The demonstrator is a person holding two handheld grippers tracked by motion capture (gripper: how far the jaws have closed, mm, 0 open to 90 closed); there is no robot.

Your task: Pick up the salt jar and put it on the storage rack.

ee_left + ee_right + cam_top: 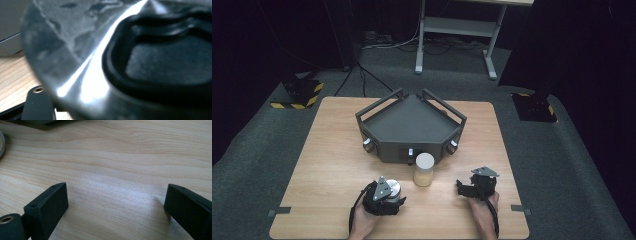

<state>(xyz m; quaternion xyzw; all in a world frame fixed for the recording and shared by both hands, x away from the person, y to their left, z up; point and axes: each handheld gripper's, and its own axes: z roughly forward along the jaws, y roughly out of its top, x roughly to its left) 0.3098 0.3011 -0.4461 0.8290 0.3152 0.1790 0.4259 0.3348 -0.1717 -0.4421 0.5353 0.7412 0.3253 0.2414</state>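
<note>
On the wooden table [327, 165], the left gripper [388, 196] sits at about 7 o'clock from the table's middle, near the front edge, held by the person's left hand [362, 225]. A round metal lid [393, 187] lies at its tip. In the left gripper view the lid [82, 62] looms very close and blurred, a shiny silver disc with a black rubber ring [150, 85] set in it; one black jaw shows at the bottom left, against the lid's edge. The jaws are drawn in narrow and appear to clamp the lid, though the blur hides the contact itself.

A jar [423, 170] with a white cap stands upright at 1 o'clock from the lid, just beside it and apart, directly in front of the dark tray [409, 125] that fills the table's centre.

The right gripper [477, 186] rests at 5 o'clock from the table's middle, well apart from the jar, in the right hand [484, 210]. In the right gripper view its two jaws stand wide apart over bare wood [112, 170], with nothing between them.
</note>
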